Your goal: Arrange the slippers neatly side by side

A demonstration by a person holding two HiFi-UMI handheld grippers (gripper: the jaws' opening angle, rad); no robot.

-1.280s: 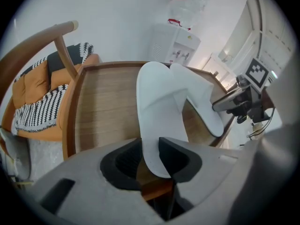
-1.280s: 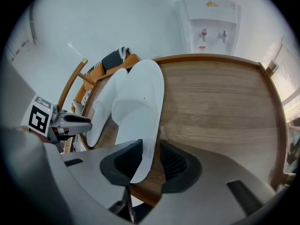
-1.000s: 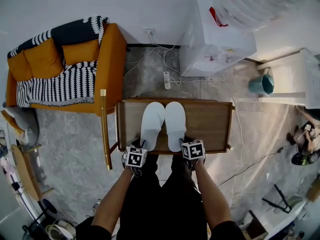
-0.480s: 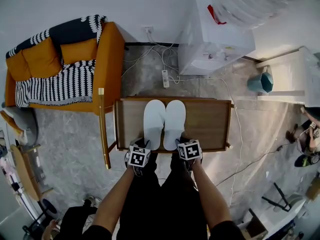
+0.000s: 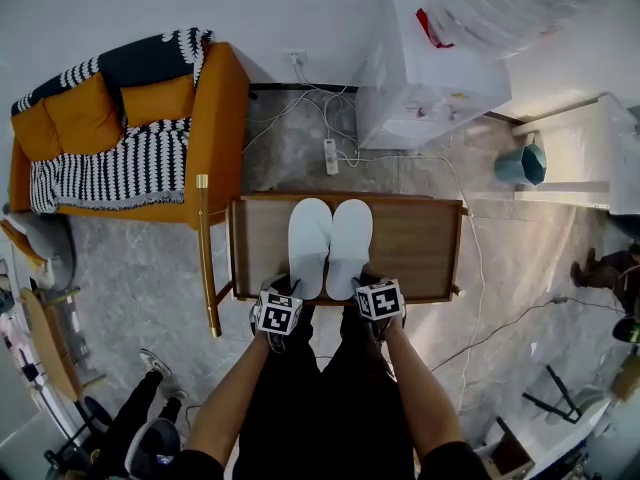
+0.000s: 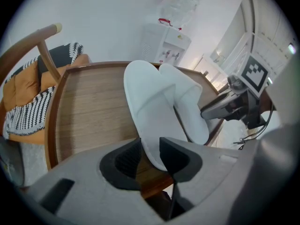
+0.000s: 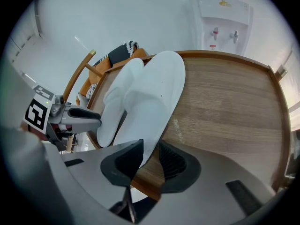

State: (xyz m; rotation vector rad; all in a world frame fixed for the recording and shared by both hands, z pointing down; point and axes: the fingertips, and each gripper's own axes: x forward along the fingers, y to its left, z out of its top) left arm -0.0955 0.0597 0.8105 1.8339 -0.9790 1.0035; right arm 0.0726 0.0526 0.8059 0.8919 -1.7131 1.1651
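Observation:
Two white slippers lie side by side, toes away from me, on the wooden tray table. The left slipper touches the right slipper along its length. My left gripper stands over the left heel at the table's front edge. Its jaws are apart and the flat heel end shows in the gap, unpinched. My right gripper stands the same way over the right heel, open. Each gripper view shows the other gripper beside it.
An orange armchair with a striped throw stands at the left, its wooden arm close to the table. Behind are a water dispenser, a power strip with cables, and a teal bin. A person's legs show at the lower left.
The left slipper lay angled a second ago; its heel has slid right and it now runs parallel to the right one. A person has walked in at the lower left.

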